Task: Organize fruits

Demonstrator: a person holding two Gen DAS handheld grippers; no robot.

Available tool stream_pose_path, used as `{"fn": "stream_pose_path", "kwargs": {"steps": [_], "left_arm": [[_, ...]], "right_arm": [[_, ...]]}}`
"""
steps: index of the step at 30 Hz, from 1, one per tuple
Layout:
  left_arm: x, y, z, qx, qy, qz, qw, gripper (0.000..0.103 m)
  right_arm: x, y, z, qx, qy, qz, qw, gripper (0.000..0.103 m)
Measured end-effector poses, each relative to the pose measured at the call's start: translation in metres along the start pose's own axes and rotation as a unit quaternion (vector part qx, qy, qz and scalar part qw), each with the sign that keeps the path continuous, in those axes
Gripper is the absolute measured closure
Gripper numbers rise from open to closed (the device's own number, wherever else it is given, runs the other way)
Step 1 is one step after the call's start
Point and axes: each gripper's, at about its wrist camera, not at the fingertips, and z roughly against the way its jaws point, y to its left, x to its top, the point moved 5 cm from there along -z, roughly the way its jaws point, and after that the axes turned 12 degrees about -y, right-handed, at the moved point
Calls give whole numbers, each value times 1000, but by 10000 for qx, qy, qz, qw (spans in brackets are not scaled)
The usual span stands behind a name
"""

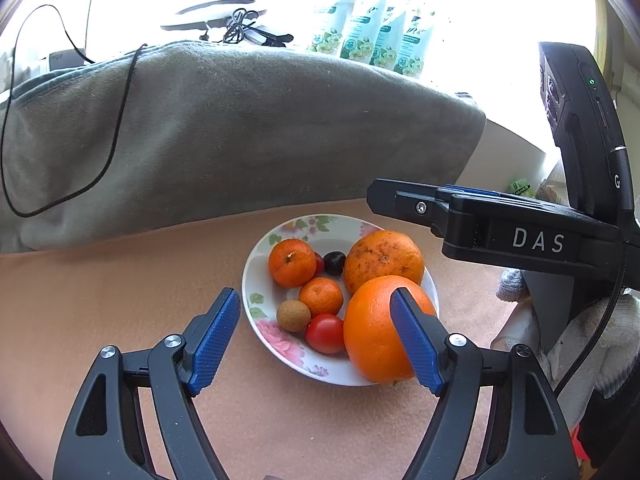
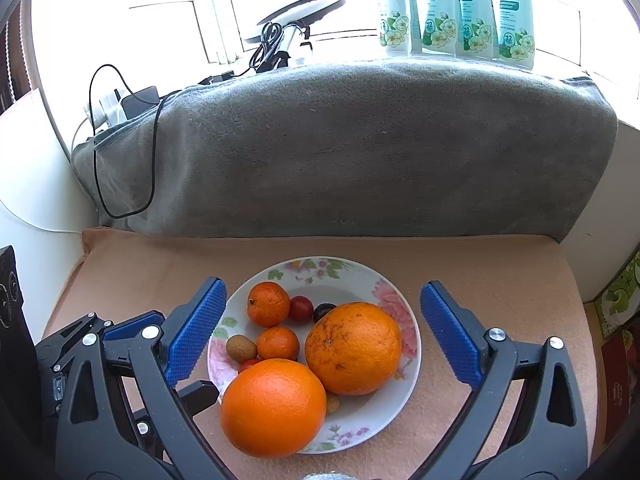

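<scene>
A floral white plate [image 1: 256,280] [image 2: 360,276] on a peach mat holds two big oranges, a bright one [image 1: 376,332] [image 2: 274,406] and a spotted one [image 1: 384,262] [image 2: 354,348]. It also holds two mandarins [image 1: 292,262] [image 2: 268,304], red tomatoes [image 1: 325,333] [image 2: 301,308], a dark plum [image 1: 334,262] [image 2: 323,311] and a brown longan [image 1: 293,315] [image 2: 241,348]. My left gripper [image 1: 316,332] is open and empty just above the plate's near side. My right gripper [image 2: 320,340] is open and empty above the plate; it shows in the left wrist view [image 1: 400,200].
A grey blanket-covered bulk [image 1: 240,128] [image 2: 340,148] rises behind the mat with a black cable [image 1: 120,120] [image 2: 152,152] draped on it. Detergent pouches [image 1: 372,36] [image 2: 456,12] stand on the bright sill. A green box [image 2: 624,292] sits at right.
</scene>
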Motion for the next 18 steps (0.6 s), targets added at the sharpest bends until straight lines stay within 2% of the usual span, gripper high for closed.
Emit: {"fn": "stream_pose_path", "kwargs": {"steps": [8,18], "left_arm": [[-2,1,11,40,-82,9,10000,26],[-1,7,31,180,-220,8,9996,26]], "right_arm": [[7,2,16,-3,-165,-13,9999,3],[7,11,37,-236,-307,126,9992,1]]}}
